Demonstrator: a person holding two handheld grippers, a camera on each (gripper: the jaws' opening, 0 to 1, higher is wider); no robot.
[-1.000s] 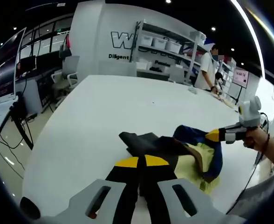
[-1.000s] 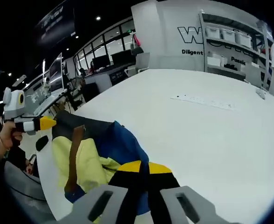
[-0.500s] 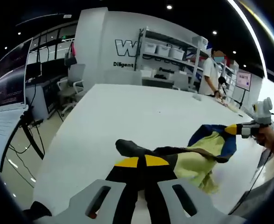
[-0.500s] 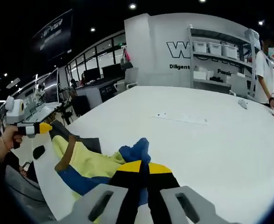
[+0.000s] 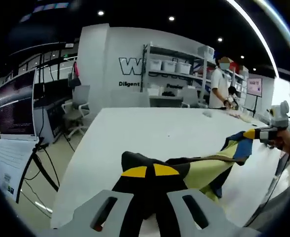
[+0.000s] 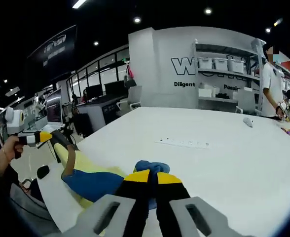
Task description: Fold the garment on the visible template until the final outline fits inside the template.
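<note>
The grey back wall [image 5: 110, 59] carries a large partly hidden "W" and, beneath it, "Diligent".

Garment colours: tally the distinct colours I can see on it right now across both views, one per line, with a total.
Garment, held stretched between the left claw and right claw:
Black: 1
Pale yellow: 1
Blue: 1
Brown trim: 1
Total: 4 colours
</note>
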